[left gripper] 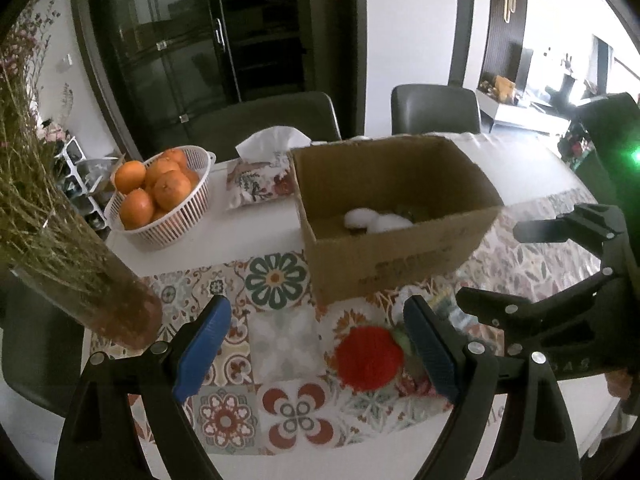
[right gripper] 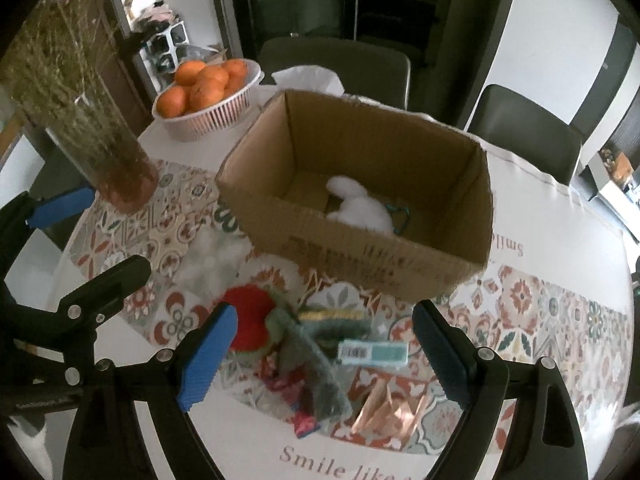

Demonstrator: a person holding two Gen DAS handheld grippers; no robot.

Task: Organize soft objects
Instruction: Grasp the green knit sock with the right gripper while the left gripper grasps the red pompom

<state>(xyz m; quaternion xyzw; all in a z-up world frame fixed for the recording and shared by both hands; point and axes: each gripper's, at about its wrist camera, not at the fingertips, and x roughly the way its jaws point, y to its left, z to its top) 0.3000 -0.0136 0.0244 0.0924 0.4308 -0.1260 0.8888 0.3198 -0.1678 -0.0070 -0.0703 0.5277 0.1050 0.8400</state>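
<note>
Both tongs, left (left gripper: 316, 354) and right (right gripper: 322, 360), stood apart, empty. Risk: right tongs snagging several items w/ red knit piece (right gripper: 250, 322) near worktop's front edge.

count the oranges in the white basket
6 visible. In the basket: front-left orange, upper-left, middle-front, middle-back, rear, and a right sliver. More may be hidden underneath.
</note>
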